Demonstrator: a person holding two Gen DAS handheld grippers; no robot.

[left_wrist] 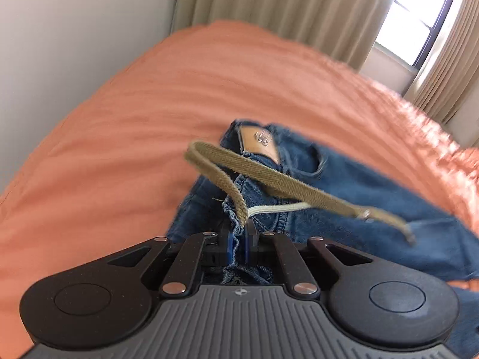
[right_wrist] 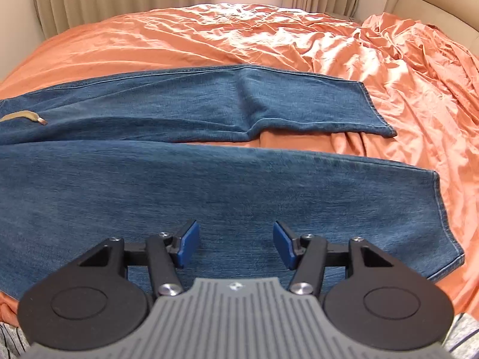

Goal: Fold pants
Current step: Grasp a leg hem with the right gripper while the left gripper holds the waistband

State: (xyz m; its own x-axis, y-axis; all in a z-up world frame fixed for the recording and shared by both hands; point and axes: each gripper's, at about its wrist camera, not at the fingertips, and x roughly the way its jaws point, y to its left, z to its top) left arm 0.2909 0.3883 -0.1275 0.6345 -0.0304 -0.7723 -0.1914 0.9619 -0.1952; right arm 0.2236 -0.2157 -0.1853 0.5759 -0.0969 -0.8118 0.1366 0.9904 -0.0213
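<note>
Blue jeans (right_wrist: 179, 179) lie on the orange bed, both legs stretched out to the right, the far leg (right_wrist: 269, 101) apart from the near one. My left gripper (left_wrist: 238, 239) is shut on the jeans' waistband (left_wrist: 236, 218), lifted a little above the bed; a tan leather patch (left_wrist: 259, 143) and a loose olive drawstring (left_wrist: 299, 188) show beyond it. My right gripper (right_wrist: 236, 242) is open and empty, hovering over the near leg close to its hem (right_wrist: 443, 218). The drawstring's tip also shows in the right wrist view (right_wrist: 27, 116).
The orange bedsheet (right_wrist: 389, 59) is rumpled at the right and far side. Beige curtains (left_wrist: 269, 3) and a window (left_wrist: 419, 30) stand behind the bed; a white wall (left_wrist: 74, 30) is at the left. Striped cloth (right_wrist: 12, 341) shows at the lower left corner.
</note>
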